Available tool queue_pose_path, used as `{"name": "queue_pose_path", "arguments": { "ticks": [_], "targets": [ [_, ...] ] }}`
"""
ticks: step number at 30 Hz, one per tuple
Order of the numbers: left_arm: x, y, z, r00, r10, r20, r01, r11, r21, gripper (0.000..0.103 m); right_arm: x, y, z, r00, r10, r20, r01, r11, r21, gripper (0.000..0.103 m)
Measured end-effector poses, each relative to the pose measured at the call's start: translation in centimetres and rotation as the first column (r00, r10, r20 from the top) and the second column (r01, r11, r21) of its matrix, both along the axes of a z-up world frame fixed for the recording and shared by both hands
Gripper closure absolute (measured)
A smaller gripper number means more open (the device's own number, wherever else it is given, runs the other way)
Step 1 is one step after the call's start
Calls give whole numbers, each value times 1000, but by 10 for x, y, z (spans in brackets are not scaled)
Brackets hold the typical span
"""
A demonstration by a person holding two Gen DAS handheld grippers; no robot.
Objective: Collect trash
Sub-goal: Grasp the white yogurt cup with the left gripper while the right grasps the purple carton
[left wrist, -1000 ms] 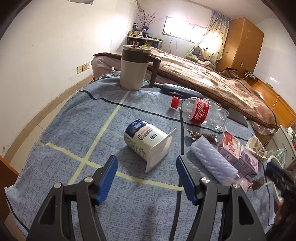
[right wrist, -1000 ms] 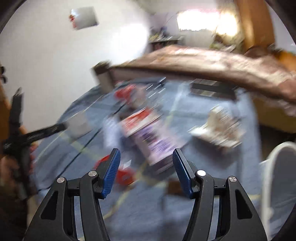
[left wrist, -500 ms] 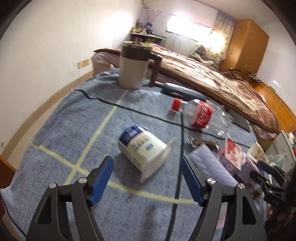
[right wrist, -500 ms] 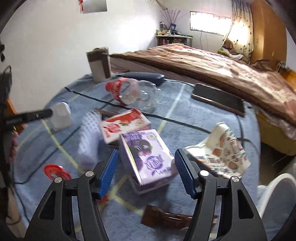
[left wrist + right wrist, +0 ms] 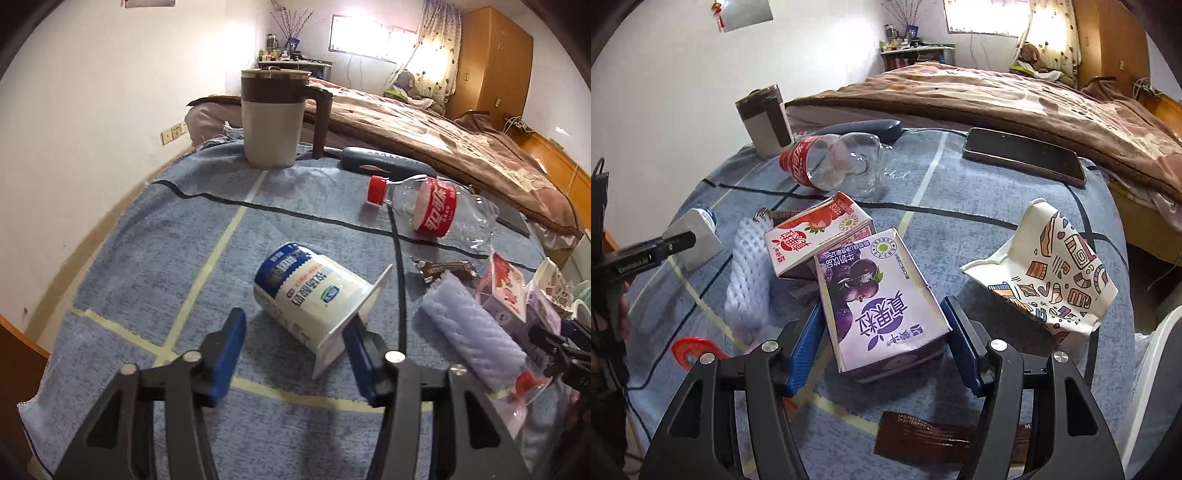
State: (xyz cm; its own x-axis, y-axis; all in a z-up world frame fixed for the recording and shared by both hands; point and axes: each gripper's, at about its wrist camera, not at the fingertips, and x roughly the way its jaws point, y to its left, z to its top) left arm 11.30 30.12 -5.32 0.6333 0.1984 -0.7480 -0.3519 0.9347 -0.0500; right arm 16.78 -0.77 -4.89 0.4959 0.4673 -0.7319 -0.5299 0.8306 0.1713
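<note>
We see the purple milk carton [image 5: 882, 302] lying flat, centre of the right wrist view, between the spread blue pads of the right gripper [image 5: 882, 345]; jaws released, contact not clear. The red strawberry carton [image 5: 816, 236] touches it at upper left, white foam netting [image 5: 746, 273] further left. A crushed patterned paper cup [image 5: 1052, 273] lies at right, a brown wrapper [image 5: 923, 435] at bottom, and an empty cola bottle [image 5: 831, 162] sits upper centre.

In the left wrist view the left gripper [image 5: 295, 347] is also released, its right pad just behind the square rim of the tipped white yogurt cup [image 5: 314, 295], blue label, Chinese text. We can't see inside it.

Everything sits on a blue cloth [image 5: 147, 240] with yellow and black grid lines. A brown-and-grey lidded mug [image 5: 273, 118] stands at top, a phone [image 5: 1023, 155] lies upper right, and a bed with a brown blanket [image 5: 997, 88] is behind. The left gripper's body reads "GenRobot.AI" in the right view.
</note>
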Motion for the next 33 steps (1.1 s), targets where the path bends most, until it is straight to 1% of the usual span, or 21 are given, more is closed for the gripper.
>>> {"name": "queue_pose_path", "arguments": {
  "ticks": [1,2,3,5,6,9,14,17,23,27,33],
  "targets": [
    [0,0,0,1000,1,3,-1,1000,3,61,-1,1,0,1000,0,3,0,1000,0,38],
    [0,0,0,1000,1,6,-1,1000,1,65,-2,1,1,1000,2,8,-2,1000,1,38],
    [0,1,-1,1000,3,8,-3,1000,-3,72,-3,1,1,1000,3,12,-3,1000,2,38],
    [0,2,-2,1000,3,11,-3,1000,-12,79,-4,2,1,1000,0,18,0,1000,-3,39],
    [0,3,-2,1000,5,12,-5,1000,-18,85,-4,2,2,1000,-5,23,5,1000,-2,39],
    [-3,4,-1,1000,8,30,-7,1000,-30,90,-8,1,4,999,-8,36,7,1000,14,39],
    [-8,2,2,999,8,51,-7,999,-34,92,-13,-2,9,998,-25,64,23,999,25,40],
    [-14,-2,4,997,-2,71,6,999,-51,92,-16,-5,11,997,-31,70,28,999,43,40],
    [-22,-15,13,995,-27,95,32,998,-48,92,-22,-11,17,995,-48,83,42,997,72,40],
    [-28,-28,25,992,-57,116,62,997,-42,92,-28,-19,23,994,-67,91,58,993,99,40],
    [-34,-59,41,981,-133,142,137,990,-24,92,-38,-34,31,990,-108,92,96,988,125,40]
  ]
}}
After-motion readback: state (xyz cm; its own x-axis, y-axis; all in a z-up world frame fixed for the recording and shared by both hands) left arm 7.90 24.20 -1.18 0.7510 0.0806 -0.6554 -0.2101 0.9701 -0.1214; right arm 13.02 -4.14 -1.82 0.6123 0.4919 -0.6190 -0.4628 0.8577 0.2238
